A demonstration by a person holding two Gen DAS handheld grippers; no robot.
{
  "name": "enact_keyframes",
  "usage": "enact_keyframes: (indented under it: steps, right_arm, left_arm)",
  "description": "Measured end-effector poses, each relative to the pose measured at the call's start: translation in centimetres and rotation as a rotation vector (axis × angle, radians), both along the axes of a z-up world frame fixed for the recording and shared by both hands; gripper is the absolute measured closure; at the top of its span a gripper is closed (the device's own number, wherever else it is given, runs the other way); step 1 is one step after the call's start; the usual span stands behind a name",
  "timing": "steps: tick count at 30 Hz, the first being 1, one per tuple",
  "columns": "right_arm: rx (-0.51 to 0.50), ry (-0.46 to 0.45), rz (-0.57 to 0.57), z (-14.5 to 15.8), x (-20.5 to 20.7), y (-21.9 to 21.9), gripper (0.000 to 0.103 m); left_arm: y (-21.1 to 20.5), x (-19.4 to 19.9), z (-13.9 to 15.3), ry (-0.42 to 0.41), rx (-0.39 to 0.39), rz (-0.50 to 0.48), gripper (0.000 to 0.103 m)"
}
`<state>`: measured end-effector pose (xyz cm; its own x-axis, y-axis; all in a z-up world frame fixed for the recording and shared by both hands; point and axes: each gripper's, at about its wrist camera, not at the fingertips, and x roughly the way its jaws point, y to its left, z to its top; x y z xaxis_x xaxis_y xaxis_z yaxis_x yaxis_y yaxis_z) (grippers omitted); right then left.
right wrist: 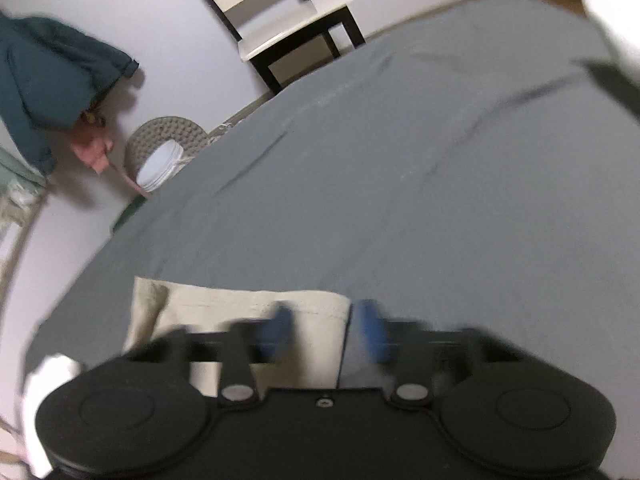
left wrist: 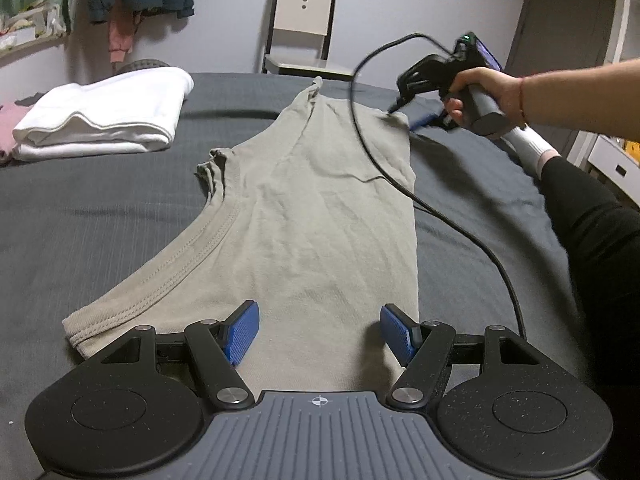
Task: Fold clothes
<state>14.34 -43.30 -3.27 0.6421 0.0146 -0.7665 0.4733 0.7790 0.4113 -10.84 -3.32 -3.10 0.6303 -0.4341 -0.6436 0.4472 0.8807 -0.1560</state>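
A beige tank top (left wrist: 320, 208) lies folded lengthwise on the dark grey bed sheet (left wrist: 100, 224). My left gripper (left wrist: 320, 332) is open just above its near end, blue pads (left wrist: 242, 332) wide apart with only flat cloth between them. A hand holds my right gripper (left wrist: 416, 114) at the top's far right corner. In the blurred right wrist view, the right gripper (right wrist: 325, 328) hovers over that beige corner (right wrist: 240, 308). Its blue pads (right wrist: 370, 330) stand apart, with the cloth's edge between them.
Folded white clothes (left wrist: 104, 116) are stacked at the far left of the bed, pink cloth beside them. A black cable (left wrist: 400, 184) trails across the top's right side. A leg in black (left wrist: 592, 232) rests on the bed at right. A chair (left wrist: 302, 28) stands beyond the bed.
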Motion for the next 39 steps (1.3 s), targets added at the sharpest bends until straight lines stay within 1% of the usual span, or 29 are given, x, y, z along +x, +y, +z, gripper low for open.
enact_keyframes:
  steps: [1, 2, 5, 6, 8, 10, 11, 12, 13, 14, 15, 16, 17, 19, 20, 22, 23, 24, 26, 27, 29, 30, 32, 34, 35, 37, 39]
  right_arm:
    - [-0.015, -0.004, 0.011, 0.3, 0.1, 0.3, 0.095]
    - [-0.02, -0.028, 0.013, 0.9, 0.0, 0.3, 0.096]
    - [-0.002, -0.084, -0.039, 2.0, -1.3, -0.3, 0.097]
    - [0.002, -0.075, -0.06, 1.9, -1.5, -0.5, 0.097]
    - [-0.014, -0.002, -0.082, 1.0, -1.5, -0.9, 0.097]
    - [0.019, 0.024, -0.087, 0.0, -1.6, -1.4, 0.096]
    - [0.04, 0.025, -0.098, -0.1, -1.8, -1.6, 0.089]
    - [0.055, 0.013, -0.116, 0.2, -2.0, -1.7, 0.07]
    - [0.046, -0.002, -0.133, 0.6, -2.2, -1.8, 0.058]
    - [-0.012, -0.022, -0.153, 1.4, -2.5, -1.5, 0.045]
    - [-0.099, -0.048, -0.161, 2.4, -2.7, -0.6, 0.044]
    - [-0.166, -0.076, -0.131, 3.2, -2.5, 0.3, 0.044]
    - [-0.196, -0.106, -0.071, 4.0, -2.2, 1.3, 0.044]
    - [-0.177, -0.154, 0.076, 5.1, -1.2, 3.4, 0.044]
    - [-0.135, -0.155, 0.144, 5.3, -0.5, 4.4, 0.044]
    - [-0.08, -0.12, 0.254, 5.4, 1.1, 6.8, 0.052]
    - [-0.069, -0.101, 0.3, 5.3, 2.0, 8.0, 0.058]
    - [-0.072, -0.09, 0.339, 5.3, 3.0, 9.3, 0.066]
    - [-0.086, -0.072, 0.398, 5.0, 4.6, 11.3, 0.075]
    - [-0.094, -0.06, 0.414, 4.8, 5.4, 12.0, 0.078]
    - [-0.1, -0.025, 0.417, 4.0, 7.1, 12.5, 0.08]
    - [-0.088, -0.002, 0.409, 3.4, 8.2, 12.5, 0.08]
    - [-0.06, 0.039, 0.372, 2.0, 9.1, 12.7, 0.08]
    - [-0.033, 0.034, 0.326, 1.3, 9.4, 12.5, 0.079]
    - [-0.013, 0.024, 0.305, 1.1, 9.5, 12.2, 0.076]
    - [0.043, -0.021, 0.27, 1.4, 9.4, 11.3, 0.076]
    - [0.045, -0.062, 0.245, 2.3, 8.7, 9.9, 0.075]
  left_arm:
    - [0.0, 0.0, 0.0, -0.003, 0.002, -0.002, 0.035]
    - [0.0, 0.0, 0.0, -0.002, 0.002, -0.001, 0.035]
    - [0.2, -0.1, 0.1, 0.01, -0.013, 0.019, 0.035]
    - [0.2, -0.1, 0.1, 0.009, -0.012, 0.02, 0.035]
    - [0.2, -0.1, 0.0, 0.006, -0.008, 0.017, 0.035]
    - [0.3, -0.1, 0.0, 0.006, -0.009, 0.016, 0.035]
    - [0.4, 0.0, -0.1, 0.005, -0.011, 0.015, 0.035]
    - [0.4, 0.0, 0.0, 0.006, -0.013, 0.016, 0.035]
    - [0.5, 0.0, 0.0, 0.008, -0.016, 0.018, 0.035]
    - [0.5, 0.0, 0.0, 0.011, -0.019, 0.021, 0.035]
    - [0.5, 0.0, 0.0, 0.013, -0.022, 0.024, 0.035]
    - [0.5, 0.0, 0.0, 0.016, -0.022, 0.025, 0.035]
    - [0.5, 0.0, 0.1, 0.017, -0.02, 0.024, 0.035]
    - [0.4, 0.0, 0.1, 0.018, -0.015, 0.021, 0.035]
    - [0.3, -0.1, 0.2, 0.017, -0.011, 0.009, 0.035]
    - [0.2, -0.5, 0.3, 0.017, -0.003, -0.034, 0.035]
    - [0.1, -0.7, 0.3, 0.019, 0.001, -0.065, 0.035]
    - [0.0, -0.9, 0.4, 0.021, 0.004, -0.097, 0.035]
    - [-0.2, -1.4, 0.5, 0.023, 0.022, -0.139, 0.035]
    - [-0.3, -1.6, 0.5, 0.02, 0.037, -0.156, 0.035]
    - [-0.7, -2.0, 0.5, 0.013, 0.069, -0.188, 0.035]
    - [-0.8, -2.1, 0.6, 0.009, 0.083, -0.203, 0.035]
    - [-1.0, -2.3, 0.6, 0.005, 0.101, -0.22, 0.035]
    - [-1.0, -2.4, 0.7, 0.009, 0.099, -0.22, 0.034]
    - [-0.9, -2.4, 0.8, 0.011, 0.094, -0.218, 0.034]
    - [-0.7, -2.4, 0.8, 0.017, 0.083, -0.216, 0.034]
    - [-0.5, -2.4, 0.9, 0.022, 0.071, -0.213, 0.034]
